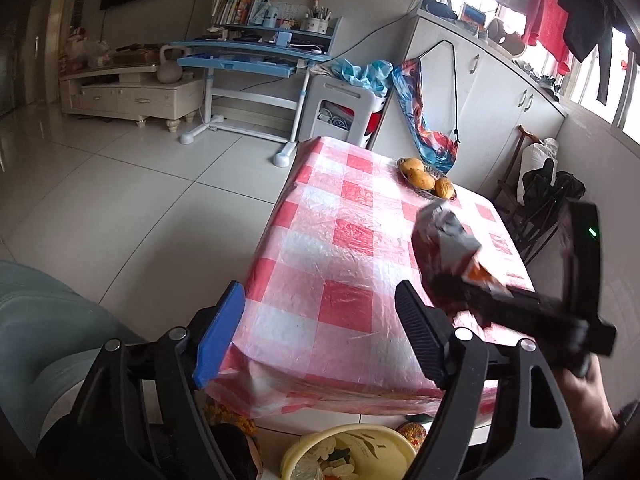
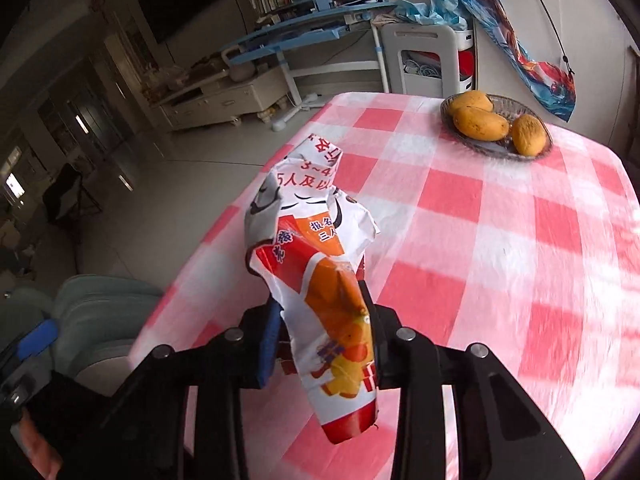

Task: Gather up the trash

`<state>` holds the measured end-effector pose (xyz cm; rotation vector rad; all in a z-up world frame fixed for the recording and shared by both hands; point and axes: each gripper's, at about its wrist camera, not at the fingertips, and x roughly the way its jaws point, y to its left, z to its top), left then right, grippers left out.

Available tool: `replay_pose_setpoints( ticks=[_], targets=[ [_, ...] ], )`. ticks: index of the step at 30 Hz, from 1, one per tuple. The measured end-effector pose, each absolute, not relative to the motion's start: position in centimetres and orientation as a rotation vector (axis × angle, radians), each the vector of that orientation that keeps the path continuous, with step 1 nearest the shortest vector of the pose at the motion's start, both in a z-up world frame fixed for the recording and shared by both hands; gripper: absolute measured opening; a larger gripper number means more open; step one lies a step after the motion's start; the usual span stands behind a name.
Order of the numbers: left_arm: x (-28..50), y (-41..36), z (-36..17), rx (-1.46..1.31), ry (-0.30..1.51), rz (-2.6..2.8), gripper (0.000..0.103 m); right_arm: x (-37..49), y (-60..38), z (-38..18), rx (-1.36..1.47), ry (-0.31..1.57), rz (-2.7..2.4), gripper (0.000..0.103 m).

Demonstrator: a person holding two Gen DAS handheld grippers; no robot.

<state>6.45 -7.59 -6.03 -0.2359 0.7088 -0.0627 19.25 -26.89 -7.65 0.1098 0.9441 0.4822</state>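
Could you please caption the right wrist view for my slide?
Right tool grips a crumpled flyer above the checked tablecloth.

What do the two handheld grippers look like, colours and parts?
Both are black plastic frames with silver round bolts at the linkage joints. The left gripper has one bright blue pad and one black ribbed pad. The right gripper also shows a blue pad opposite a black finger; seen from the left wrist, its body carries a small green light.
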Motion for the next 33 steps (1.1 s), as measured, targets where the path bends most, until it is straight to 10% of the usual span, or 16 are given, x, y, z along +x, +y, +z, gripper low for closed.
replay_pose_setpoints(
  ticks=[8, 15, 18, 33],
  targets=[
    [3.4, -8.0, -3.5, -0.175, 0.658, -0.067, 0.082, 3.6, -24.0, -9.2, 0.062, 1.124, 0.582, 0.041],
    [-0.6, -8.4, -0.3, -0.108, 0.601, -0.057, 0.090, -0.1, -24.5, -11.9, 0.079, 1.207, 0.482, 0.074],
    [-2.3, -8.7, 1.3, -0.084, 0.572, -0.071, 0.090, -1.0, -25.3, -9.3, 0.093, 1.094, 0.426, 0.089],
    [-9.0, -10.9, 7.8, -0.032, 0.447, -0.126, 0.095, -8.4, -28.0, 6.0, 0.007, 0.350, 0.003, 0.096]
  ],
)
